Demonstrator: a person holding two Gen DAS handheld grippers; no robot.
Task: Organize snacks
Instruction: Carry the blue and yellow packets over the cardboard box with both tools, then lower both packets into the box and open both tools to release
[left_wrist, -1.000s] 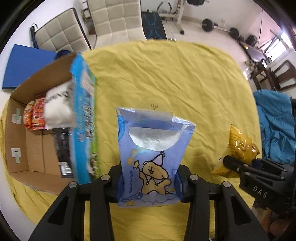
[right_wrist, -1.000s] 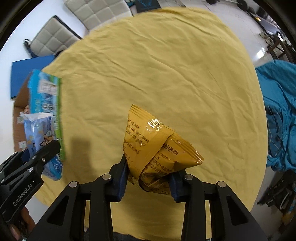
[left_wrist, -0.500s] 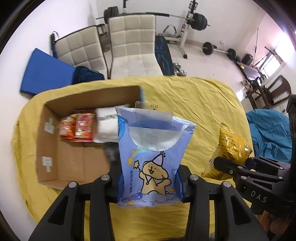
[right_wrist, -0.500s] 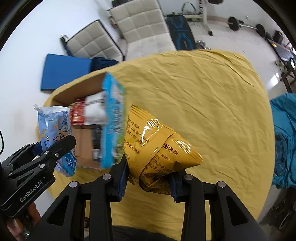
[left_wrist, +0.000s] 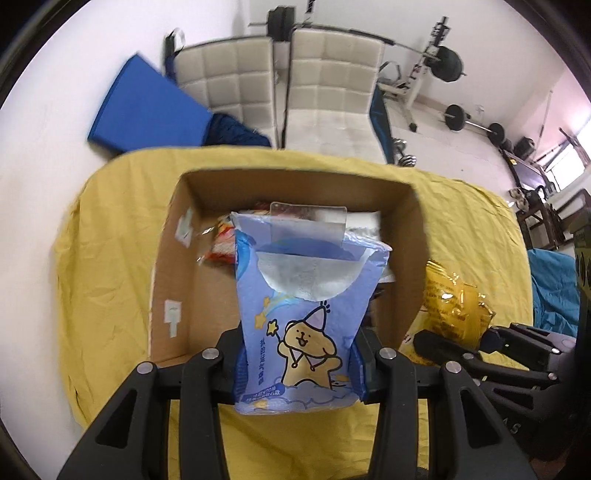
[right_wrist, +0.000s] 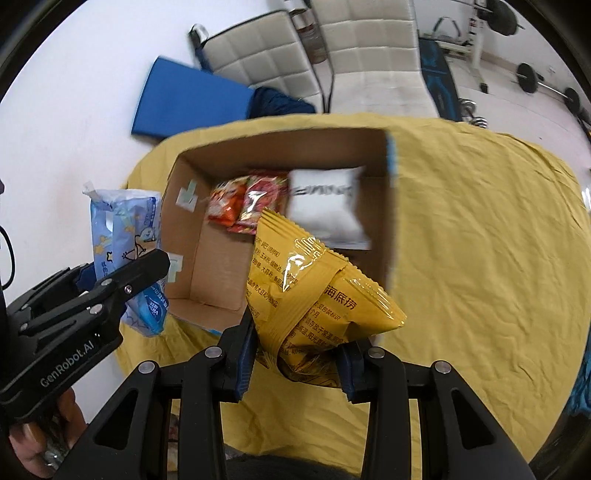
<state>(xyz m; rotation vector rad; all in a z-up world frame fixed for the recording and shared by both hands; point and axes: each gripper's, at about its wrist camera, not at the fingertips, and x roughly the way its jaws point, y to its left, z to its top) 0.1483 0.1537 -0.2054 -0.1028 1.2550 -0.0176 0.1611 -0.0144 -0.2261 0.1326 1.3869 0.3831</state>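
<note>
My left gripper (left_wrist: 299, 363) is shut on a blue packet with a cartoon bear (left_wrist: 303, 317), held over the near edge of an open cardboard box (left_wrist: 173, 258). My right gripper (right_wrist: 295, 354) is shut on a yellow snack bag (right_wrist: 314, 295), held in front of the same cardboard box (right_wrist: 207, 258). Inside the box lie red-orange snack packs (right_wrist: 247, 201) and a white packet (right_wrist: 325, 206). The blue packet (right_wrist: 125, 236) and left gripper (right_wrist: 110, 284) show at the left of the right wrist view. The yellow bag (left_wrist: 450, 299) shows right of the box in the left wrist view.
The box stands on a round table under a yellow cloth (right_wrist: 480, 240). Two white padded chairs (left_wrist: 325, 92) and a blue mat (left_wrist: 147, 107) stand behind the table. Gym weights (left_wrist: 450, 66) lie on the floor at the back right. A hand (right_wrist: 33, 446) holds the left gripper.
Both grippers have swung left toward the box and now face straight into it. The blue packet and the yellow bag stay gripped.
</note>
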